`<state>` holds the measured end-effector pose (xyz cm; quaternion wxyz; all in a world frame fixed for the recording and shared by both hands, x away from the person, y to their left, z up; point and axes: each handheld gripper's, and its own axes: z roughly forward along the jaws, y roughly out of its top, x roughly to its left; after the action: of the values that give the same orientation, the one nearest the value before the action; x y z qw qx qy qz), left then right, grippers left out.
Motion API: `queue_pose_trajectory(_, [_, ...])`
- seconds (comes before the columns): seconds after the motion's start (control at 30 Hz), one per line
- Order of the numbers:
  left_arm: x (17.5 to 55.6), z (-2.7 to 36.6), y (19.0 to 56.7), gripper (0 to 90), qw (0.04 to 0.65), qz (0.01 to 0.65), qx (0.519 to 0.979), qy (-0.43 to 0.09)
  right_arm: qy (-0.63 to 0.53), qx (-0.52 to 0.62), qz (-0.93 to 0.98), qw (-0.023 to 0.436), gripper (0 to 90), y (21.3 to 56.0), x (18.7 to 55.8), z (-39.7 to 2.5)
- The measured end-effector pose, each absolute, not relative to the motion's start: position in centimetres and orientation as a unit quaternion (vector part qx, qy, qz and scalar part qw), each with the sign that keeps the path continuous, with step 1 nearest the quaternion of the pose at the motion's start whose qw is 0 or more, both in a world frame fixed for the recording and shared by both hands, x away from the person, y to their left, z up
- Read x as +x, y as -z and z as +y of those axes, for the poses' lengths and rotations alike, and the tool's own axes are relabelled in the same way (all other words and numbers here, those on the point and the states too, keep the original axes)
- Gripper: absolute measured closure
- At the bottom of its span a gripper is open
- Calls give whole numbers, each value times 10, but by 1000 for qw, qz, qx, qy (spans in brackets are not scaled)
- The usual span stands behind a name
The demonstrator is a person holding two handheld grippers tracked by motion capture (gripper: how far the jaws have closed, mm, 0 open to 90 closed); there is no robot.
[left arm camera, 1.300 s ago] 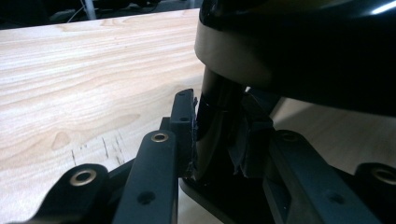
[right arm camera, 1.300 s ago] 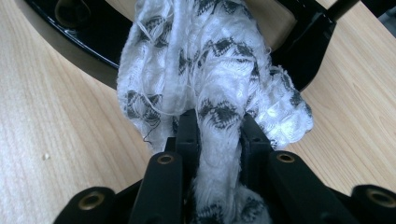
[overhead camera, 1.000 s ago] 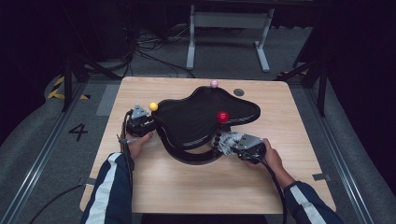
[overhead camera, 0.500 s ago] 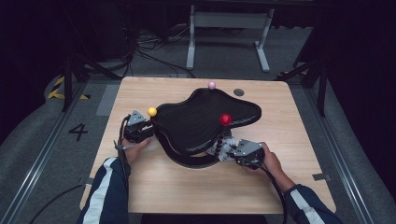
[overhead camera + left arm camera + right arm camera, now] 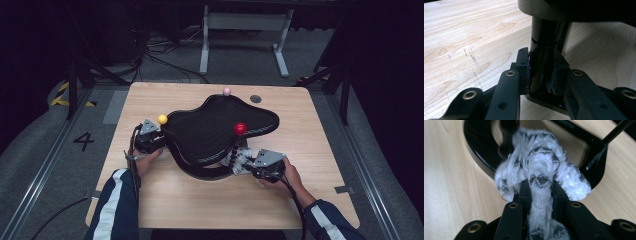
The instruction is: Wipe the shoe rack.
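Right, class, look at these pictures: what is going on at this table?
A person at a wooden table works on a black curvy stand with a gripper in each hand. The left gripper is clamped on one of the stand's black upright posts. The right gripper holds a white and grey patterned cloth against the stand's glossy black base ring, apparently wiping it. Yellow, pink and red knobs top the stand.

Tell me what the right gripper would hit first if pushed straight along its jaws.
Probably the glossy black base frame just beyond the white cloth that the right gripper clamps; the gap between them is hard to judge.
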<state>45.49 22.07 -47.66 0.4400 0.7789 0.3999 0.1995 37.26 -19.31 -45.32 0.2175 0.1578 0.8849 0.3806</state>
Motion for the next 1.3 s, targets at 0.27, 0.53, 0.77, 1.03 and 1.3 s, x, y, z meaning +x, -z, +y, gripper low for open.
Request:
queue_pose_trajectory(0.27, [454, 220, 476, 735, 435, 398, 780, -208, -448, 149, 848, 243, 757, 415, 353, -200])
queue_pose_trajectory(0.53, [454, 219, 477, 735, 436, 401, 778, -208, -443, 129, 850, 255, 757, 416, 349, -195])
queue_pose_trajectory(0.77, [454, 220, 477, 735, 434, 399, 780, -209, -401, 122, 880, 225, 754, 447, 356, -184])
queue_pose_trajectory(1.03, [453, 219, 477, 734, 436, 402, 778, -207, -371, 132, 895, 208, 752, 467, 362, -178])
queue_pose_trajectory(1.3, [453, 220, 477, 733, 433, 412, 774, -210, -351, 149, 897, 222, 753, 470, 371, -178])
